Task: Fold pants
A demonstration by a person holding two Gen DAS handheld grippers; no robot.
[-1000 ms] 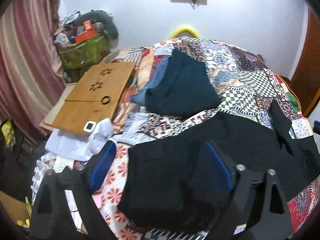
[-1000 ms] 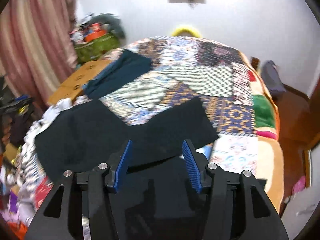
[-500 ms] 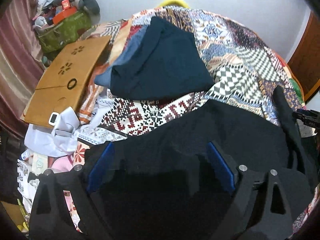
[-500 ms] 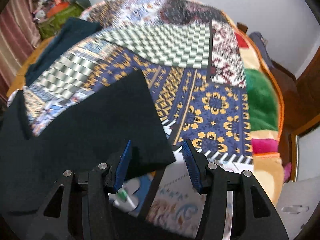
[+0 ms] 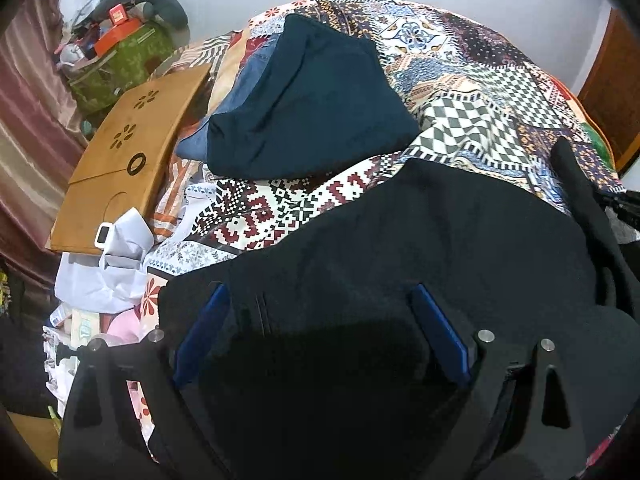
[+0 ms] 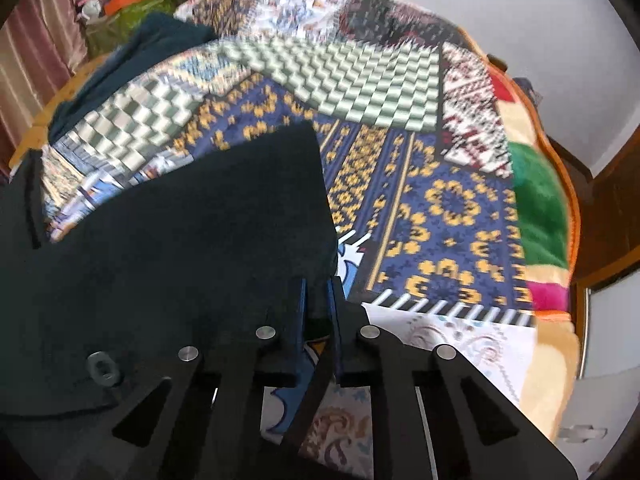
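The black fabric pants (image 5: 440, 248) lie spread across the patchwork quilt (image 6: 452, 200) on the bed; the right gripper (image 6: 317, 300) pinches their leg's corner, while the left gripper (image 5: 320, 328), fingers apart, hovers over the cloth

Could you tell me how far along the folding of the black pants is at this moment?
Early stage. Done: the black pants lie spread on the patchwork quilt, with no fold visible. In hand: the right tool is shut on a corner of a leg end, while the left tool stands open over the other end, gripping nothing. Left: closing the left tool and making all the folds.
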